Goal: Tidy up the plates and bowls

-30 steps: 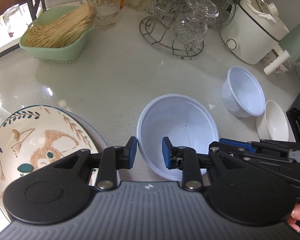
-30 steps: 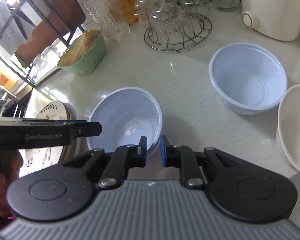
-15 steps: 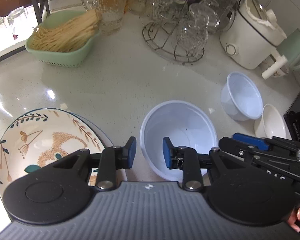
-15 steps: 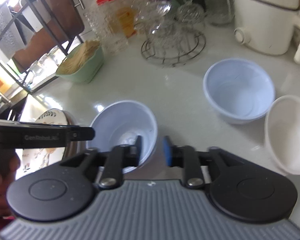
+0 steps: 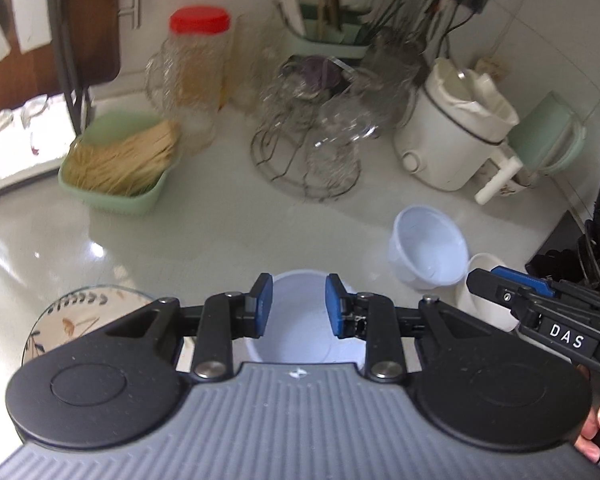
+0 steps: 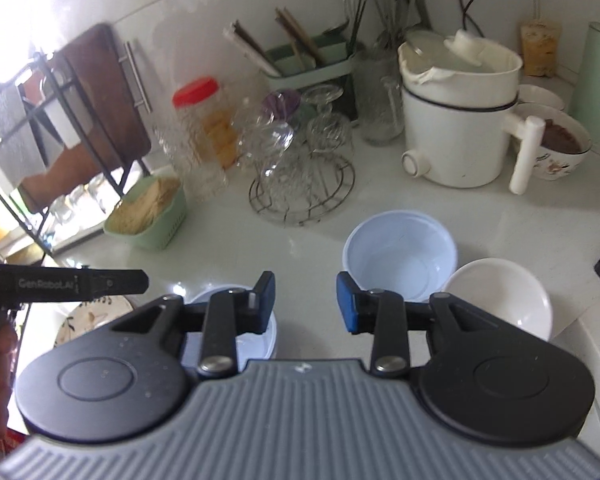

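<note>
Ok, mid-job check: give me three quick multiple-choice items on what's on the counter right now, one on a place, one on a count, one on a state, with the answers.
1. Where does the white bowl sit?
A. Beside the far pale blue bowl
B. Inside the green basket
C. On the patterned plate

2. How many pale blue bowls are on the counter?
A. One
B. Two
C. Four

3. What is between the fingers of the right gripper?
A. A glass
B. The white bowl
C. Nothing

Answers:
1 A: its rim lies right next to the far blue bowl.
2 B: one near bowl under the left gripper, one farther right.
3 C: its fingers stand apart with only counter showing through the gap.
</note>
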`<state>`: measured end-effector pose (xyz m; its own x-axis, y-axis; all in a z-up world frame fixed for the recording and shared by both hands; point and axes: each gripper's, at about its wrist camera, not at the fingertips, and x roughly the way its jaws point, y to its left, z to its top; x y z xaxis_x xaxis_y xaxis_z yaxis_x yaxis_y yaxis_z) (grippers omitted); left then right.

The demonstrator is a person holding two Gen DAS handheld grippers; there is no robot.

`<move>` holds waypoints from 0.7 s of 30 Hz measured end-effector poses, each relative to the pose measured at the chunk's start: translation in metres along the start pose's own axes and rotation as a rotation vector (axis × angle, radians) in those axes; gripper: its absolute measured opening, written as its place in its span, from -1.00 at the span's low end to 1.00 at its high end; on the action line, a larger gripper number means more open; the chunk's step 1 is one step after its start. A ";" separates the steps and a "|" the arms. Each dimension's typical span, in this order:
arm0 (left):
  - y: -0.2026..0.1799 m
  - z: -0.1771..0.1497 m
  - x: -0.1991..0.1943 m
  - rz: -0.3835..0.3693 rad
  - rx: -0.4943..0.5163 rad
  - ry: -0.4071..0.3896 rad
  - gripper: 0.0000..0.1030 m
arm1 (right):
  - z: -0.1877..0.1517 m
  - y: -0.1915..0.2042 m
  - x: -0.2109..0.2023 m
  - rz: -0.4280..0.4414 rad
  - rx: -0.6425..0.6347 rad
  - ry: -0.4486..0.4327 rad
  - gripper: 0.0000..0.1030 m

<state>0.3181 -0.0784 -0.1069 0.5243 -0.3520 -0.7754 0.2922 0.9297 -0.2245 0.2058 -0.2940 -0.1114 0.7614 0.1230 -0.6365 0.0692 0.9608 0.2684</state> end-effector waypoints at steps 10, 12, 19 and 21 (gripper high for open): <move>-0.041 0.000 0.018 -0.031 0.064 0.024 -0.36 | 0.001 -0.048 -0.022 -0.113 0.103 -0.021 -0.29; -0.050 0.003 0.024 -0.041 0.072 0.025 -0.36 | 0.000 -0.057 -0.024 -0.124 0.118 -0.022 -0.29; -0.084 0.017 0.042 -0.069 0.126 0.024 -0.36 | -0.002 -0.078 -0.030 -0.150 0.136 -0.038 -0.29; -0.092 0.020 0.048 -0.075 0.137 0.032 -0.36 | -0.003 -0.083 -0.031 -0.157 0.145 -0.042 -0.29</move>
<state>0.3323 -0.1826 -0.1123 0.4715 -0.4142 -0.7785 0.4371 0.8765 -0.2015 0.1745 -0.3771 -0.1161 0.7600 -0.0385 -0.6487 0.2788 0.9211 0.2719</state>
